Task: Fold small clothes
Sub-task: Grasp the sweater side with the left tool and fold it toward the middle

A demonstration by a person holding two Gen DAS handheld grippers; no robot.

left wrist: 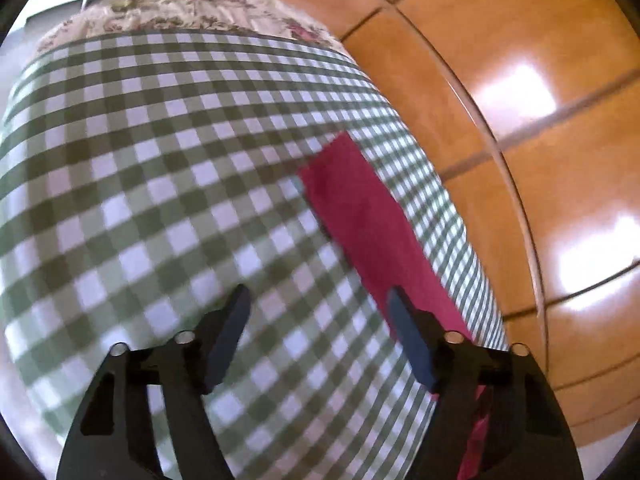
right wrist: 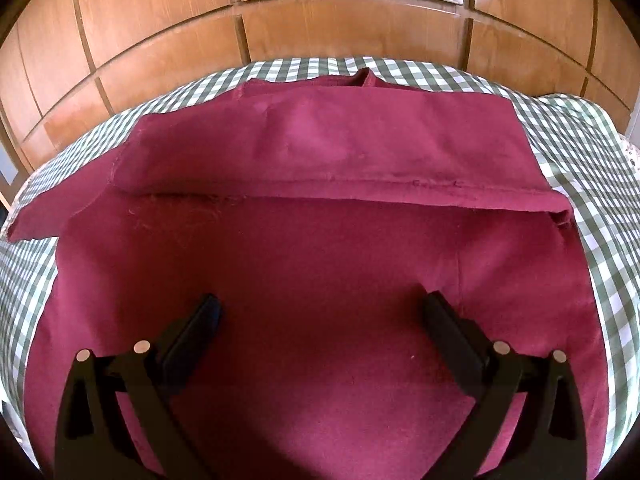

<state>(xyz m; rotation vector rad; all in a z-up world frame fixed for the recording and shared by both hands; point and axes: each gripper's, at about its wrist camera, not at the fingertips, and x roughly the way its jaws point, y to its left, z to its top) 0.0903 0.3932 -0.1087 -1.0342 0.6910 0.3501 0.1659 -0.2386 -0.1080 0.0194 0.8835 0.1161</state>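
Green-and-white checked cloth point(right wrist: 580, 168) covers the surface on which everything lies; whether a bench or a bed is under it cannot be told.

Nearest in the right wrist view, the right hand-held gripper point(right wrist: 320, 312) hangs over the maroon garment point(right wrist: 320, 272), its two black fingers point(right wrist: 200, 328) spread wide apart with only flat fabric between them, gripping nothing. The garment fills most of that view. Its near part lies smooth and flat, a deep wine red with a faint vertical crease toward the right. Beyond the fingers a broad flap is folded toward the camera, its raw hemmed edge running straight across from left to right and casting a thin shadow. At the left a short piece sticks out sideways onto the checks. At the far edge a small notch shows in the middle.

In the left wrist view, blurred by motion, the left hand-held gripper point(left wrist: 318, 300) has its jaws apart over the bare checked cloth, holding nothing; its right finger overlaps a narrow strip of the garment, which runs along the cloth's right edge. Farther back lies a floral fabric point(left wrist: 180, 12).

Behind everything stands glossy wood panelling point(right wrist: 344, 28).
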